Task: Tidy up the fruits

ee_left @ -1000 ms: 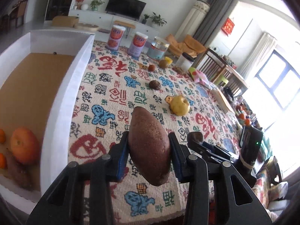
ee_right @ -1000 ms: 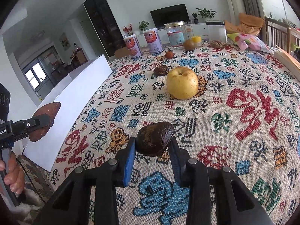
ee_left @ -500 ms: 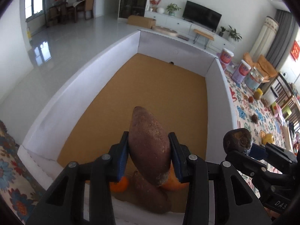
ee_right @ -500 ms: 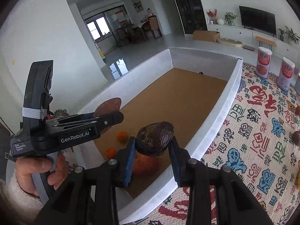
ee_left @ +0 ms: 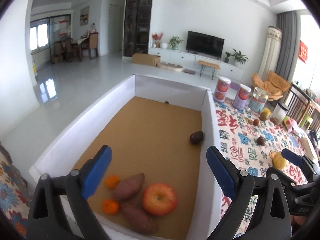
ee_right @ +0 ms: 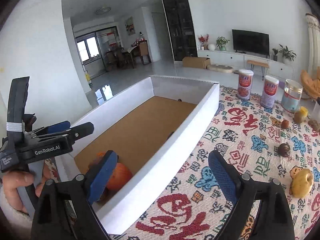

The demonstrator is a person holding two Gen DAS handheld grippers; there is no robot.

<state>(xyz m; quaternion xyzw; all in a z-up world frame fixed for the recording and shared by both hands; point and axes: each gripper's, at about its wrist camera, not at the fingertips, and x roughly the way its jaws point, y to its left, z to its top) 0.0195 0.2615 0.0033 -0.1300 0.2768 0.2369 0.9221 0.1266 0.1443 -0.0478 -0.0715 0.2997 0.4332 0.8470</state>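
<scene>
My left gripper is open and empty above the near end of the white box. On the box's brown floor lie two sweet potatoes, a red apple, two small oranges and a dark fruit by the right wall. My right gripper is open and empty over the box's right wall. A yellow apple and a dark fruit lie on the patterned cloth.
Two tall cans and a glass jar stand at the cloth's far edge, with small fruits near them. The left gripper's body and the hand holding it show at the left of the right wrist view.
Both grippers have opened. The sweet potato left the left gripper and lies by the apple; the dark fruit left the right gripper and lies by the box's right wall.
</scene>
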